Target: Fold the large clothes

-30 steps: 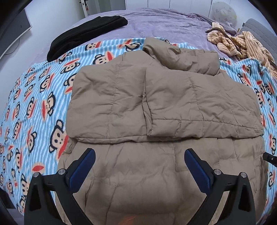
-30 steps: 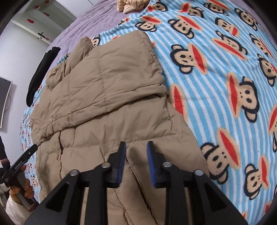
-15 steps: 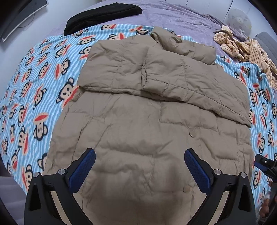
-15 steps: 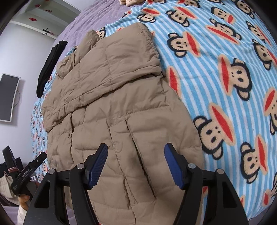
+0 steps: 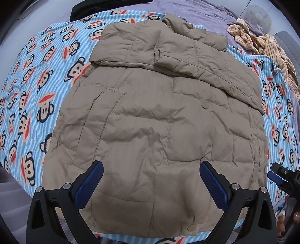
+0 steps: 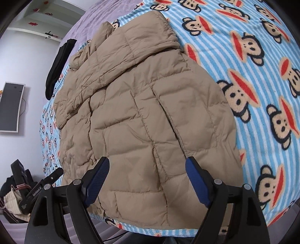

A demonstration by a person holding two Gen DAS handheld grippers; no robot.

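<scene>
Still Unfolded at the Hem: Tan Jacket Laid Flat on Monkey-Print Blanket

Centrally on the bed, a tan quilted jacket [image 5: 150,122] is seen spread flat on a blue-striped blanket [image 5: 37,84] printed with cartoon monkey faces. Both sleeves are shown folded across the chest, where they meet near the collar [image 5: 176,20], while the lower body of the jacket is left open and smooth down to the hem at the near edge of the bed. Round snap buttons are visible along the front placket.

The left gripper [image 5: 150,180] is held above the hem with its jaws spread wide; nothing is gripped between its blue pads [image 5: 90,180]. The right gripper [image 6: 148,176] is likewise held over the jacket's lower right part, its jaws wide apart and empty. In the left wrist view, the right gripper's tip can be made out beside the jacket's right edge; in the right wrist view, the left gripper is seen at the far lower left, off the jacket's edge.

Beyond the jacket, a black garment [image 6: 58,65] is laid on the purple bedsheet [image 5: 196,7] near the top left of the bed, well apart from the jacket. A striped orange garment [image 5: 266,47] is heaped at the top right corner. A dark wall-mounted screen [image 6: 11,107] is visible on the white wall in the right wrist view.
</scene>
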